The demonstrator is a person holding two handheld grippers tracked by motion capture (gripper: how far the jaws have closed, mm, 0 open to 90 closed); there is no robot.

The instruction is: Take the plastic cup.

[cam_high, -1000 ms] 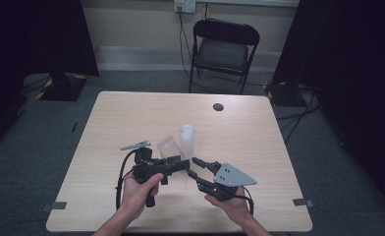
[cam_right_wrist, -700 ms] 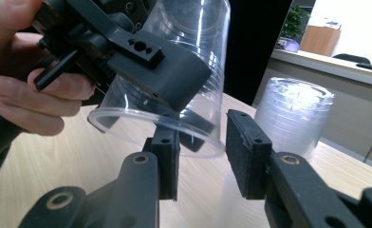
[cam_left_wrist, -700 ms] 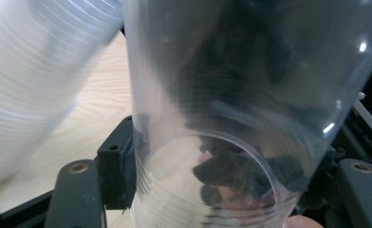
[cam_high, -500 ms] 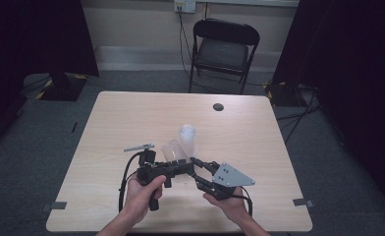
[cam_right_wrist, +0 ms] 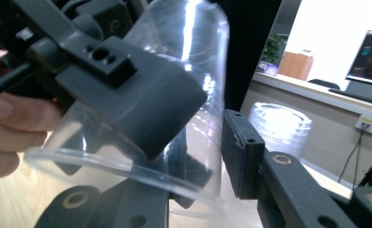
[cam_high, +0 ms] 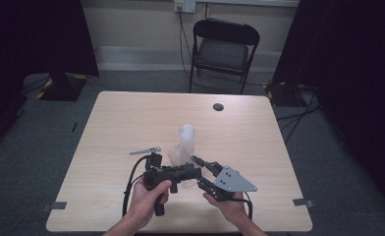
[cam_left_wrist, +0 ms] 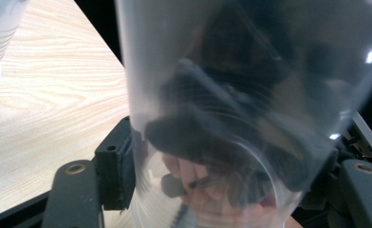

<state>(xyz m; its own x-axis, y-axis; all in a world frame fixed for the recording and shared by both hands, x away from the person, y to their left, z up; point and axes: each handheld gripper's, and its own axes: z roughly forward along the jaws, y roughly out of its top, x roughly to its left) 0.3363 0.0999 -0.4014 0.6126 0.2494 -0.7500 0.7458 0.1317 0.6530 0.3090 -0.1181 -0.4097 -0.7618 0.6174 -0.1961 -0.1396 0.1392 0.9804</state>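
Note:
A clear plastic cup (cam_high: 179,156) is held on its side just above the table (cam_high: 131,123), between both grippers. My left gripper (cam_high: 189,172) has the cup (cam_left_wrist: 250,71) between its jaws; one pad (cam_left_wrist: 115,171) rests on the wall, and the jaws have just been opening slightly. My right gripper (cam_high: 201,171) straddles the cup (cam_right_wrist: 193,95) near its rim. One of its pads (cam_right_wrist: 243,152) lies against the wall, and its jaws have just been closing around the cup. The left gripper's jaw lies over the cup in the right gripper view.
A stack of clear cups (cam_high: 187,132) stands upright just beyond the grippers, also seen as the stack (cam_right_wrist: 279,126). A small dark disc (cam_high: 218,106) lies at the table's far side. A folding chair (cam_high: 222,46) stands behind the table.
The left gripper has brought the cup a little toward the right gripper. The cup now lies between the right gripper's jaws.

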